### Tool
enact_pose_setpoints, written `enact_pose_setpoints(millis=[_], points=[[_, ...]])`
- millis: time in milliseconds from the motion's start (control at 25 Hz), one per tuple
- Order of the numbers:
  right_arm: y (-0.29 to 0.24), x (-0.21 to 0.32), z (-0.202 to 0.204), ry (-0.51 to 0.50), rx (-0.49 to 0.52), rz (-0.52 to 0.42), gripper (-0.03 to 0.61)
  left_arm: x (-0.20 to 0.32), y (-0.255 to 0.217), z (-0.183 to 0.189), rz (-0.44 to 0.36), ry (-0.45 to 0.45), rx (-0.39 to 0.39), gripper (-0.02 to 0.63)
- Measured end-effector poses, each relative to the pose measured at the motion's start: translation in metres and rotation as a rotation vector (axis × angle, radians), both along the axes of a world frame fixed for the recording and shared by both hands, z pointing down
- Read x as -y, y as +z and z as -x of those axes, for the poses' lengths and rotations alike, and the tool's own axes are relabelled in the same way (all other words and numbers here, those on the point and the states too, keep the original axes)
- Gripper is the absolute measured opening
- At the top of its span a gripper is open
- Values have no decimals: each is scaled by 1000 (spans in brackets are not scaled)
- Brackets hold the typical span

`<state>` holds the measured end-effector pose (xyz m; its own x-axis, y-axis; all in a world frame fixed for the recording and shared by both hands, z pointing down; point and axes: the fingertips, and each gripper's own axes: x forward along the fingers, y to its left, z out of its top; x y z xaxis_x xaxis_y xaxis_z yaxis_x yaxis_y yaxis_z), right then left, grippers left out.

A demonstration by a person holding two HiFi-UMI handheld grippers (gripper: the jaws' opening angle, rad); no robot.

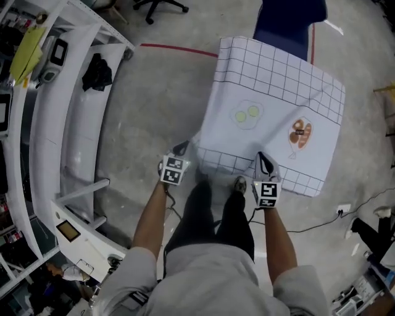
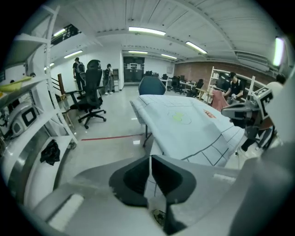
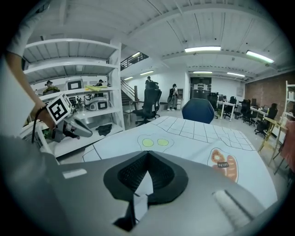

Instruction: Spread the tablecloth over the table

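No text can be read, not even on the tablecloth (image 3: 193,131).

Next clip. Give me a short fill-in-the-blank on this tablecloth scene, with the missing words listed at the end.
1. The tablecloth has a border of dark ____ lines.
2. The left hand-held gripper and right hand-held gripper are both ____ on its near edge, not open.
3. The chair beyond the cloth's far edge is ____.
4. Two ____ circles are printed on the cloth.

Missing words: grid; shut; blue; green
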<state>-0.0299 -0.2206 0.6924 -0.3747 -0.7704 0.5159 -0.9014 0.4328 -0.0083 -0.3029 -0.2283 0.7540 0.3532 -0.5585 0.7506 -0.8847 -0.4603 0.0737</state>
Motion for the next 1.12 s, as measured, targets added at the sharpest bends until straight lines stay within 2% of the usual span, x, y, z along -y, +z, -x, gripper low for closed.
enact_pose_setpoints(millis=[80,200,320,560,680,720,800,840,920,1120], points=[[-6,7,8,31,4,-13,6,3,4,-7,35,50,-50,53],[-10,2,25,64,7,-13,6,-3,15,-13,104,155,-106,195],[-9,0,39,82,13,-3,6,7,27,-12,154,206,-154,212],[8,-8,49,122,0,41,6,15,49,-21,287,300,-271,212],[12,-13,46,145,-3,55,6,12,55,-32,311,344,-295,208],[14,-14,46,147,-7,60,6,11,57,-34,307,363,-289,183],[19,-13,47,142,-13,69,6,11,58,-37,287,387,-271,64],[21,-13,48,136,-15,72,6,12,58,-38,277,388,-267,37],[24,-12,51,126,-16,78,6,12,55,-34,259,366,-269,28],[38,-12,50,140,-16,112,6,15,42,-4,207,236,-263,25]])
